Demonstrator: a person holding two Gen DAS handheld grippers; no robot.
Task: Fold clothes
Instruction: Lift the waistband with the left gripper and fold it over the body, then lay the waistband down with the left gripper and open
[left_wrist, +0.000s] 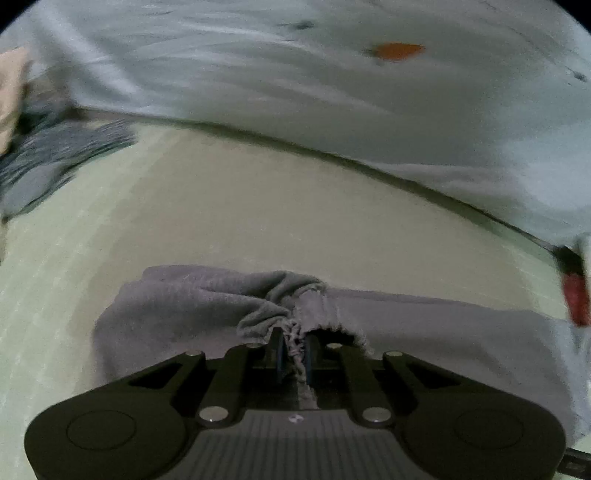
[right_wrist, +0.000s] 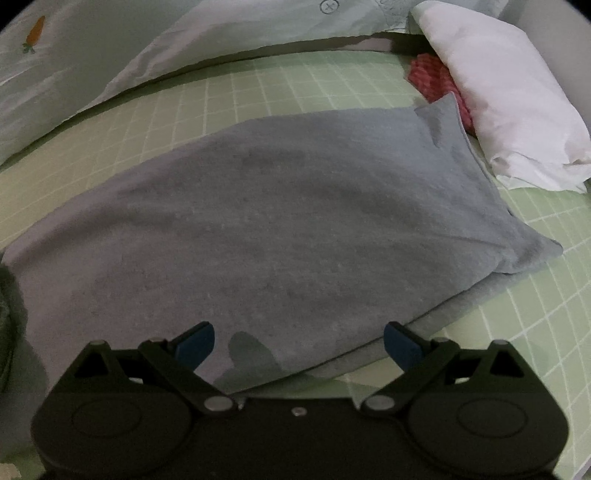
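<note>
The grey garment (right_wrist: 280, 229) lies flat on the green checked bed sheet (right_wrist: 258, 88), straight ahead of the right tool (right_wrist: 299, 341). Its long axis runs from the tool's near left toward the far right, where 1 corner points outward. It looks soft and plain, doubled over, with a lower layer showing along its near right edge. The right tool's 2 blue-padded fingers (right_wrist: 195, 347) stand spread apart over the near hem, holding nothing. The left tool (left_wrist: 294, 350) is clamped on a bunched fold of the same grey cloth (left_wrist: 406, 332), which puckers just ahead of it. Beyond lie a pale quilt (right_wrist: 92, 66) and a white pillow (right_wrist: 498, 92).
</note>
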